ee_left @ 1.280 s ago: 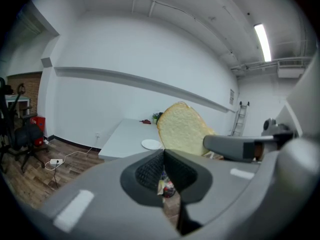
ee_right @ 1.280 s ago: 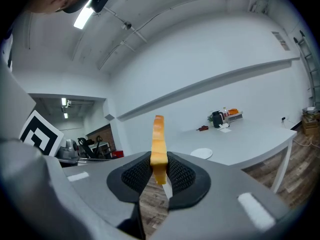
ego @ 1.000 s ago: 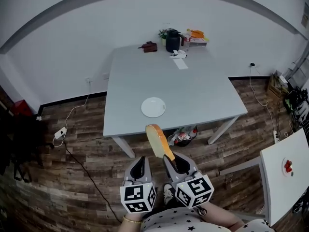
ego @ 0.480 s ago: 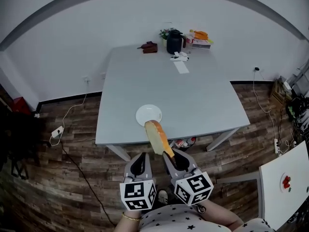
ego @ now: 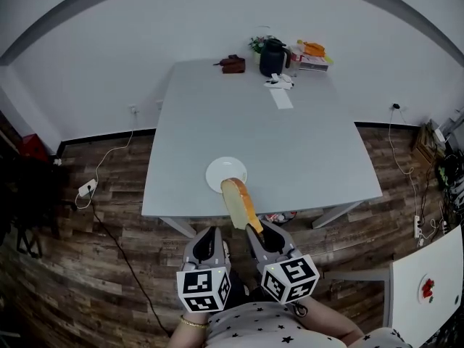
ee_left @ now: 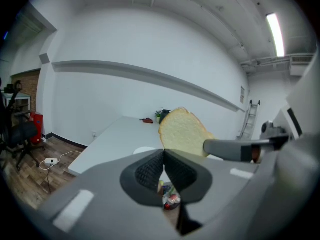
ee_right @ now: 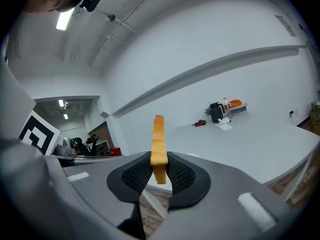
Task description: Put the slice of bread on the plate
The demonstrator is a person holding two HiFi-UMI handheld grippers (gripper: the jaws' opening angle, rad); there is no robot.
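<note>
My right gripper (ego: 255,232) (ee_right: 159,175) is shut on the slice of bread (ego: 237,203) (ee_right: 158,146), which stands on edge between the pads and pokes out ahead. From the head view the slice's far end overlaps the white plate (ego: 222,170), which lies near the front edge of the grey table (ego: 290,136). Beside it on the left, my left gripper (ego: 211,239) (ee_left: 164,171) is shut with nothing between its pads. In the left gripper view the bread (ee_left: 182,132) appears to the right, held by the other jaw.
At the table's far edge stand a black kettle (ego: 272,56), a small plant, a brown object (ego: 233,64) and orange items (ego: 314,49). A white paper strip (ego: 281,98) lies nearby. Cables and a power strip (ego: 85,188) lie on the wooden floor at left. A second white table (ego: 424,288) is at right.
Both grippers and the bread have come closer to the table's front edge. The slice's tip, earlier short of the table, now overlaps the plate in the head view.
</note>
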